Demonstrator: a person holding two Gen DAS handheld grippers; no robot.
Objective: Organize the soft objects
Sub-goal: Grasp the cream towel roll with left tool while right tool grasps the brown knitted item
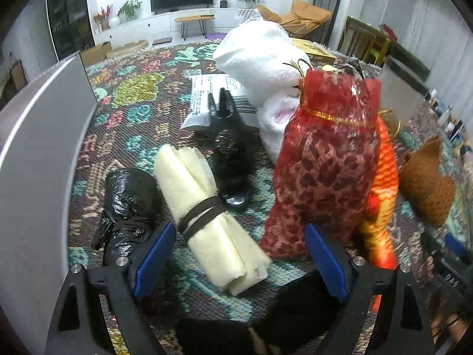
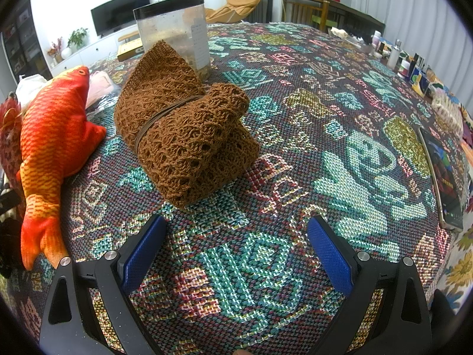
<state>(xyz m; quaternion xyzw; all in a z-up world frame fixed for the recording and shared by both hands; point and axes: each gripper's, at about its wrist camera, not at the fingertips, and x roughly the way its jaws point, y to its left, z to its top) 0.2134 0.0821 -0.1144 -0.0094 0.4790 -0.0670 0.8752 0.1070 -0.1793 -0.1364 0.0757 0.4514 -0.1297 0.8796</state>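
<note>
Right wrist | clear jar: brownish contents | behind brown knit bundle

Orange plush fish mostly hidden behind red mesh pouch.

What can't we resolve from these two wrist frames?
- Left wrist view: most of the orange fish plush is hidden behind the red mesh bag.
- Left wrist view: the brown knit bundle is motion-blurred near the right edge.
- Left wrist view: print on the white packet is too small to read.
- Right wrist view: the clear jar has its base hidden behind the knit bundle.
</note>
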